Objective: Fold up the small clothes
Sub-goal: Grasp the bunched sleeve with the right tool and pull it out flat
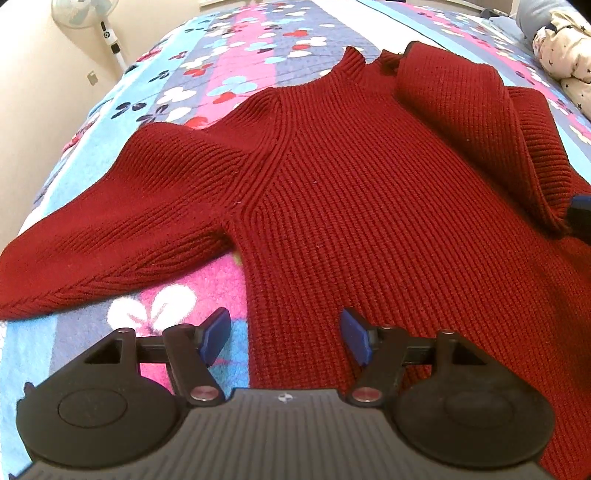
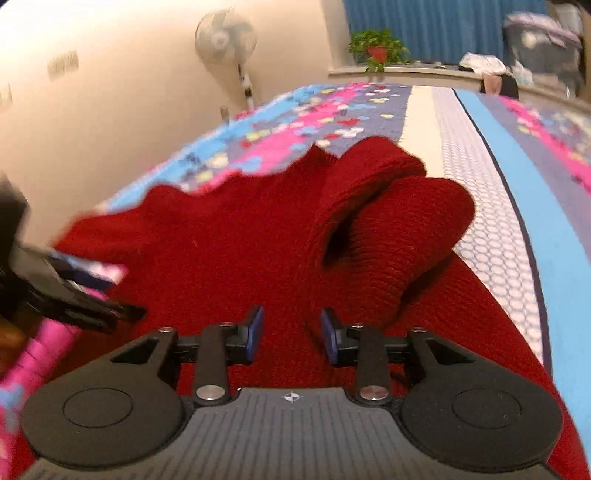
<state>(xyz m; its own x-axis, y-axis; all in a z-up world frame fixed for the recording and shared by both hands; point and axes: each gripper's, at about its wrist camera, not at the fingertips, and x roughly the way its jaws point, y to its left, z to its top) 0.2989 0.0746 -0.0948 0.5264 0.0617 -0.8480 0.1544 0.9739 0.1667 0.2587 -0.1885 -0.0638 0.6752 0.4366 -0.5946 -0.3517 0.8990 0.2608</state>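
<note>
Left wrist view: left gripper tilted steeply down over the sweater hem, near the bed's near edge. Jaws wide apart, nothing between the pads; left pad over bare quilt, right pad over knit. Sweater spread flat across the bed, collar toward the far edge, one sleeve stretched out toward the left edge, the other sleeve folded back over the body. Dark blue tip of the right gripper at the picture's right border, just beside the folded sleeve's cuff; touching or not, cannot tell. Fan by the wall. No legible writing.

Right wrist view (blurred): right gripper angled moderately down above the sweater body. Jaws partly apart, pads clear of the knit, nothing gripped. Folded sleeve lying bunched just ahead. Left gripper at lower left, over the hem. Fan and potted plant beyond the bed's far edge. Wall markings unreadable.
</note>
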